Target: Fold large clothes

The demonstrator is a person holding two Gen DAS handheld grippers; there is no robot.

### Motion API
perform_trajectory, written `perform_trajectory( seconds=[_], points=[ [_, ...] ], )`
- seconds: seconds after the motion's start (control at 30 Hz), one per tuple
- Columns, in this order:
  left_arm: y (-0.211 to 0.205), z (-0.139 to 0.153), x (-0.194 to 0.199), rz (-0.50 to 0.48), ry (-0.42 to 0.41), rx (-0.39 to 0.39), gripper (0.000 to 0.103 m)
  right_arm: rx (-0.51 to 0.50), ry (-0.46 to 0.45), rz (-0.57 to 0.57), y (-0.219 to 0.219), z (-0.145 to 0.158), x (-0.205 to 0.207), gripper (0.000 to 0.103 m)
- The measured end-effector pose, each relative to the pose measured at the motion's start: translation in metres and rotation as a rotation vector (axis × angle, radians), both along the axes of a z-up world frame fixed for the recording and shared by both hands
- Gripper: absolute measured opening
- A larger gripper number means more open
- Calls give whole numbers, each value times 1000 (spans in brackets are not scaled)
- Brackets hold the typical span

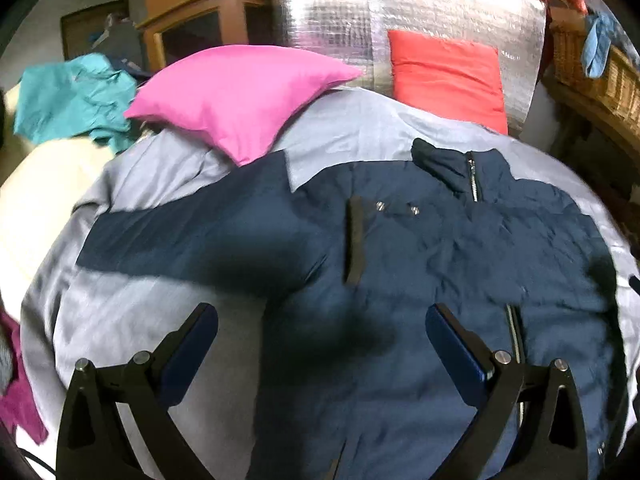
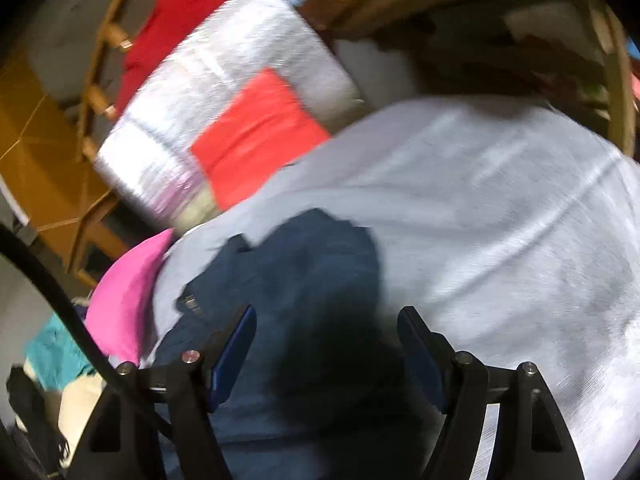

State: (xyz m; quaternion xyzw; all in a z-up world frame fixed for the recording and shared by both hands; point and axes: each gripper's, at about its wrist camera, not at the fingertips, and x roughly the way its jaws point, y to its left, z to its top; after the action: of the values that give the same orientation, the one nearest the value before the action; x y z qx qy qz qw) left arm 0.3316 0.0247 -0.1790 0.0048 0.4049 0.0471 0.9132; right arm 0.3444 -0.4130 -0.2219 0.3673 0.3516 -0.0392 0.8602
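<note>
A navy blue jacket lies spread on the grey bedsheet, collar and zip at the far side, one sleeve stretched out to the left. My left gripper hangs over the jacket's lower part, open, nothing between its blue-padded fingers. In the blurred right wrist view, a sleeve or edge of the jacket lies on the sheet. My right gripper stands open just above that navy cloth, and its pads do not press on it.
A pink pillow and a red cushion lie at the head of the bed against a silver quilted panel. Teal cloth lies at the left, magenta cloth at the near left. Wicker shelving stands right.
</note>
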Motion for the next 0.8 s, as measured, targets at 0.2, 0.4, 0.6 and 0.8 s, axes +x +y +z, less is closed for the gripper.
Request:
perform_trajectory(
  seconds=[0.2, 0.4, 0.6, 0.8],
  points=[
    [-19, -36, 56, 14, 114, 69, 103, 86, 76, 51, -9, -38, 25, 64],
    [-10, -81, 73, 47, 273, 54, 103, 80, 117, 170, 10, -48, 40, 21],
    [-2, -85, 67, 46, 249, 28, 103, -44, 127, 172, 29, -31, 41, 19],
    [4, -52, 32, -57, 201, 46, 103, -80, 186, 151, 35, -21, 38, 67]
  ],
)
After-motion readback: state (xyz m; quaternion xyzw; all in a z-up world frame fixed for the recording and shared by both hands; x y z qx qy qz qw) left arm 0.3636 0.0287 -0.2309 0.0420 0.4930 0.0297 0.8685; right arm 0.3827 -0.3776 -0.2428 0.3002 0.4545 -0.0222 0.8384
